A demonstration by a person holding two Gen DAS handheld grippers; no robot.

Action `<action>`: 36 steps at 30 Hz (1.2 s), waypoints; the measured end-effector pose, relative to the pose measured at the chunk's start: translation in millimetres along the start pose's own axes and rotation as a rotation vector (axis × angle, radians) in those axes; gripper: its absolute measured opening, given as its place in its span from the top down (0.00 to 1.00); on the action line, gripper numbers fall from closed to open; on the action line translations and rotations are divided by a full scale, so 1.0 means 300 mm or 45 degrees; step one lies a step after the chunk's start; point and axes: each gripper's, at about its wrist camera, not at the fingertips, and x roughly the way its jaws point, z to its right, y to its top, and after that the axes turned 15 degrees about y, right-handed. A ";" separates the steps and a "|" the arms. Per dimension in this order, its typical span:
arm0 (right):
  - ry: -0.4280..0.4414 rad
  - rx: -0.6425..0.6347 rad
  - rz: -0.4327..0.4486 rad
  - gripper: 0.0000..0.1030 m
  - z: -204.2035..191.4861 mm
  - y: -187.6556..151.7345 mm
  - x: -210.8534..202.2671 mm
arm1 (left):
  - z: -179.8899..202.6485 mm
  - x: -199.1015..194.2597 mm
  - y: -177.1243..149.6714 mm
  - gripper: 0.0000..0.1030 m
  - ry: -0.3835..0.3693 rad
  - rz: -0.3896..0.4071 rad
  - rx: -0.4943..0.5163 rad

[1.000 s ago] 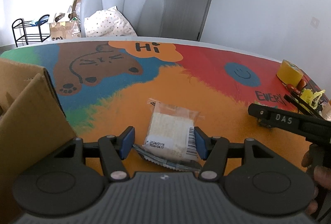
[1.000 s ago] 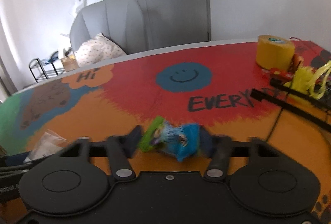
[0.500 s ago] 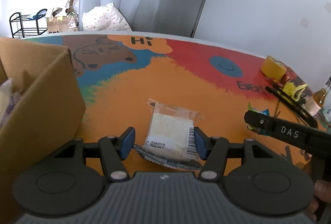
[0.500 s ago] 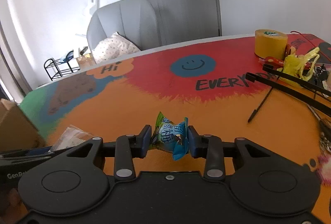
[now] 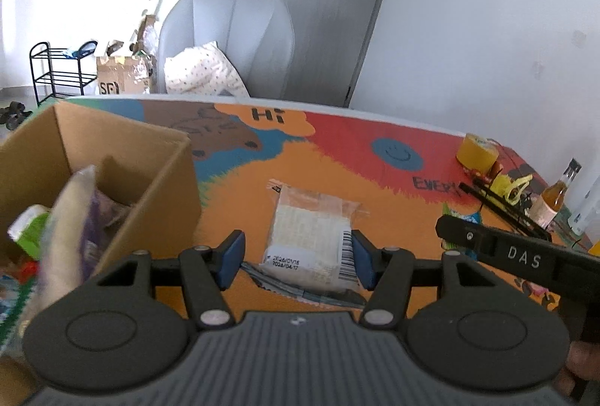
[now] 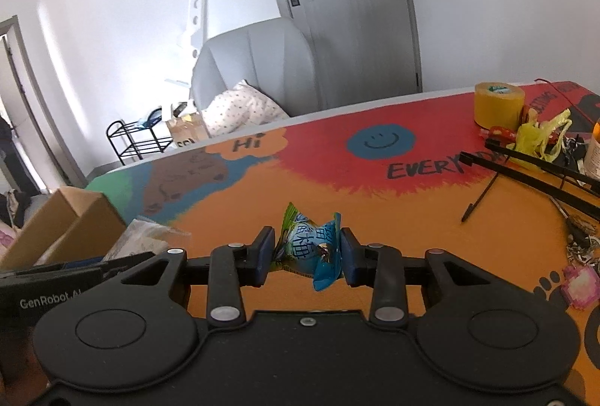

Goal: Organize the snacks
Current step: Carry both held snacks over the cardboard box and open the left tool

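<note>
Two snacks sit clamped between jaws: cracker packet point(image 5: 311, 237), blue candy point(image 6: 311, 248).

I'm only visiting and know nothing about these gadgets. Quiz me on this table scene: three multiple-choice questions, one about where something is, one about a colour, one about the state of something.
1. Where does the cardboard box stand in the left wrist view?
A. left side of the table
B. on the grey chair
C. beside the tape roll

2. What colour is the tape roll?
A. blue
B. yellow
C. white

3. What is the right gripper doing?
A. hanging open, nothing in it
B. clamping a pen
C. clamping a blue-green candy packet

Answers:
1 A: the box fills the left part of that view, on the painted table.
2 B: the roll is yellow.
3 C: both fingers press the packet's sides.
</note>
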 end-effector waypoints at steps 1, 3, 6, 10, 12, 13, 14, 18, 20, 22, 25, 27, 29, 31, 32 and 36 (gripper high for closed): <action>0.008 -0.008 0.003 0.66 -0.012 0.002 -0.005 | -0.007 -0.009 0.002 0.43 0.002 0.008 -0.006; 0.029 -0.022 0.010 0.66 -0.038 0.007 -0.012 | -0.025 -0.032 0.005 0.43 0.008 0.025 -0.019; 0.052 -0.041 0.017 0.66 -0.075 0.013 -0.012 | -0.053 -0.062 0.010 0.43 0.012 0.046 -0.033; 0.087 -0.063 0.021 0.66 -0.127 0.021 -0.001 | -0.104 -0.106 0.022 0.43 0.019 0.080 -0.057; 0.109 -0.072 0.024 0.66 -0.157 0.025 0.006 | -0.133 -0.123 0.030 0.43 0.030 0.096 -0.070; 0.118 -0.076 0.026 0.66 -0.170 0.027 0.010 | -0.148 -0.132 0.034 0.43 0.036 0.104 -0.075; 0.129 -0.081 0.028 0.66 -0.186 0.028 0.015 | -0.163 -0.141 0.037 0.43 0.042 0.112 -0.080; 0.154 -0.101 0.023 0.66 -0.242 0.030 0.045 | -0.222 -0.160 0.046 0.43 0.077 0.133 -0.105; 0.169 -0.110 0.020 0.66 -0.269 0.031 0.054 | -0.259 -0.165 0.049 0.43 0.088 0.135 -0.129; 0.181 -0.124 0.020 0.66 -0.297 0.033 0.063 | -0.297 -0.170 0.054 0.43 0.109 0.143 -0.150; 0.205 -0.137 0.015 0.66 -0.338 0.036 0.077 | -0.353 -0.174 0.062 0.43 0.139 0.146 -0.188; 0.222 -0.147 0.014 0.66 -0.361 0.036 0.083 | -0.388 -0.177 0.064 0.43 0.160 0.150 -0.209; 0.239 -0.156 0.012 0.66 -0.384 0.039 0.091 | -0.424 -0.177 0.067 0.43 0.183 0.149 -0.233; 0.252 -0.170 0.009 0.66 -0.403 0.044 0.098 | -0.458 -0.176 0.070 0.43 0.201 0.147 -0.258; 0.259 -0.177 0.008 0.66 -0.413 0.046 0.101 | -0.471 -0.175 0.073 0.43 0.209 0.146 -0.270; 0.276 -0.195 0.008 0.66 -0.446 0.058 0.115 | -0.518 -0.161 0.081 0.41 0.221 0.131 -0.315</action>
